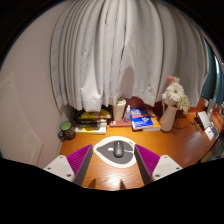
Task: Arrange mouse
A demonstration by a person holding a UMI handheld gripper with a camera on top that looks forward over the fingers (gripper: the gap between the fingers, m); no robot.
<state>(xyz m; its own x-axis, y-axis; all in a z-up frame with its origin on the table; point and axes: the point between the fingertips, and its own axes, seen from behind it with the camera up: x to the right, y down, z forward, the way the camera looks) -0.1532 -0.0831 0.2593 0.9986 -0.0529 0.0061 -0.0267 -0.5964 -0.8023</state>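
A dark grey mouse lies on a light grey oval mouse mat on the wooden desk. My gripper hovers over the desk. Its two fingers with purple pads stand wide apart. The mouse rests on the mat between the fingertips, with a gap at each side. The fingers hold nothing.
White curtains hang behind the desk. At the back stand a stack of books, a small jar, a box, a blue book and a vase of white flowers. A device sits at the far right.
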